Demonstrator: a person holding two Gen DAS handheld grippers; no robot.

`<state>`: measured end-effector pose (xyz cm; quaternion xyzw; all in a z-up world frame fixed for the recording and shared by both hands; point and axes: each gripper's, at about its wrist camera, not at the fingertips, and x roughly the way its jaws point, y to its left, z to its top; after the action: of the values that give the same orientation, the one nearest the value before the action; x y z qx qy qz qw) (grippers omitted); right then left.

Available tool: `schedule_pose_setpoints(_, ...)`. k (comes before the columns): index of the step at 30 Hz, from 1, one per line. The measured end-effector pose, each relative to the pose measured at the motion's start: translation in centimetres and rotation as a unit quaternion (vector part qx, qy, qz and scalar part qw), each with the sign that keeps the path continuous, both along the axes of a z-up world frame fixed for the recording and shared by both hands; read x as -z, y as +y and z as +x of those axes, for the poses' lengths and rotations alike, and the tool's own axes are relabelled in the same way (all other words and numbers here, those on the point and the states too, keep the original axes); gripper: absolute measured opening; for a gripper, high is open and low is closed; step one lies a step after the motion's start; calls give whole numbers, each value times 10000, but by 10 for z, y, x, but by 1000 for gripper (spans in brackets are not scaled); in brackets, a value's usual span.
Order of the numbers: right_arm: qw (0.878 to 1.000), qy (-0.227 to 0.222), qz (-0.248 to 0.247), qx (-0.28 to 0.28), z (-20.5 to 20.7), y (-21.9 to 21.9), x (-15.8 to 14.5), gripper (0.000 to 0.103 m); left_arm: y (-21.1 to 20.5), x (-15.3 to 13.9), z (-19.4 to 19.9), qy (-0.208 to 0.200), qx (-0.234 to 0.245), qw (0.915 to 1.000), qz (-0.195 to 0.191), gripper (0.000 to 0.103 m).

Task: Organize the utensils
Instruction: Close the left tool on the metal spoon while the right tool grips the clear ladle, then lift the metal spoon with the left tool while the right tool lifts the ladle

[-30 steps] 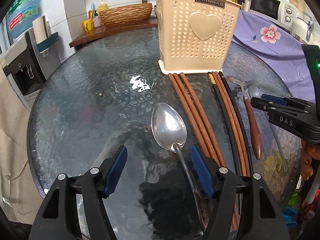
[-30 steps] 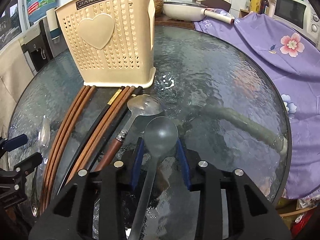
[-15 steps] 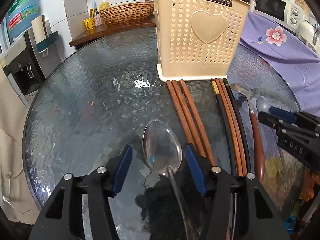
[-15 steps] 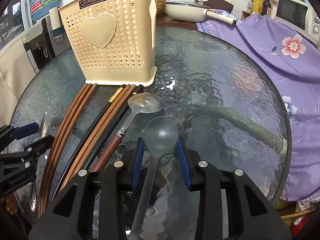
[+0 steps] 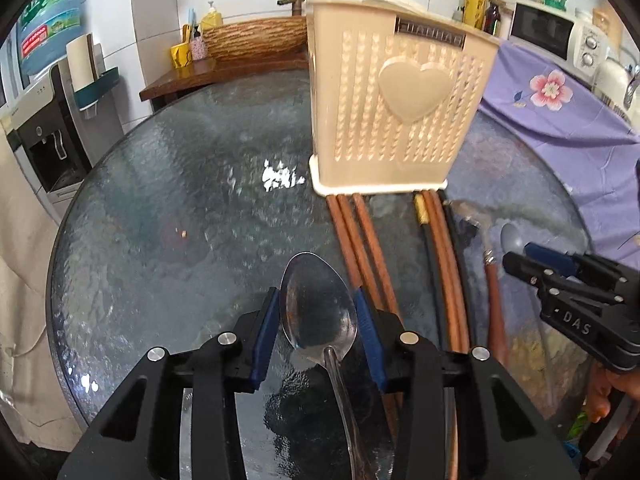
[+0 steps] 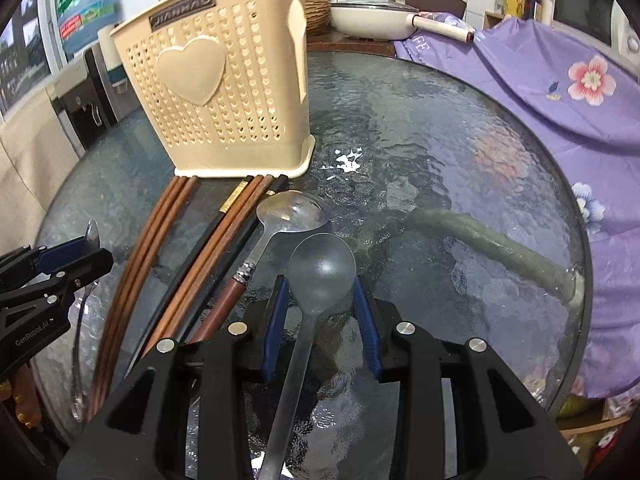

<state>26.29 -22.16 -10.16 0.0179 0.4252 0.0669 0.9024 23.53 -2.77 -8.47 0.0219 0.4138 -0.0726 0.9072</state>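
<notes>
A beige perforated utensil holder (image 5: 400,112) with a heart stands on the round glass table (image 5: 180,220); it also shows in the right wrist view (image 6: 224,92). My left gripper (image 5: 318,320) is shut on a shiny steel spoon (image 5: 318,308), its blue pads against the bowl's sides. My right gripper (image 6: 320,304) is shut on a matte grey spoon (image 6: 322,268) the same way. Several brown and black chopsticks (image 5: 368,248) lie in front of the holder. A wooden-handled spoon (image 6: 292,212) lies next to them.
A purple flowered cloth (image 6: 560,92) covers the table's right side. A wooden shelf with a woven basket (image 5: 256,40) stands behind the table. A water dispenser (image 5: 44,120) stands at the left, and a white pan (image 6: 372,20) sits beyond the table.
My left gripper moved forward over the steel spoon and closed on its bowl. My right gripper stayed shut on the grey spoon and barely moved.
</notes>
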Motion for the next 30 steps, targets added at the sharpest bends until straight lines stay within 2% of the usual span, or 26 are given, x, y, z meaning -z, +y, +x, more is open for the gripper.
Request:
schedule_pose_setpoints(8,9974,-701,173,-52,-25,-14,-51,34,7,-38,-13,-454,122,9986,-245,38)
schedule_pose_setpoints(11,9945,-1022,177,-118,-38,-15,-75,16,8,-53,-21,-664,180,9972,-287,37)
schedule_pose_setpoints(13,9927,-1182,169,-173,-45,-15,-89,16,7,-62,-24,-796,213,9962,-291,37)
schedule_pose_setpoints(17,9924,-1197,27,-300,-51,-8,-91,7,4,-68,-29,-899,278,9952,-281,37)
schedule_pose_setpoints(22,9930,-1158,80,-214,-52,-14,-87,6,2,-69,-29,-933,300,9949,-248,37)
schedule_pose_setpoints(23,9935,-1120,110,-174,-51,-16,-85,8,4,-68,-30,-931,298,9948,-274,37)
schedule_pose_setpoints(25,9957,-923,111,-51,-42,-21,-77,33,6,-68,-31,-947,270,9947,-304,37)
schedule_pose_setpoints(26,9960,-883,94,71,-39,-24,-72,60,7,-68,-32,-954,263,9946,-309,37)
schedule_pose_setpoints(27,9965,-806,49,208,-34,-27,-64,66,7,-68,-33,-961,261,9945,-319,37)
schedule_pose_setpoints(30,9986,-421,-57,312,-18,-28,-39,57,8,-68,-34,-987,248,9943,-305,37)
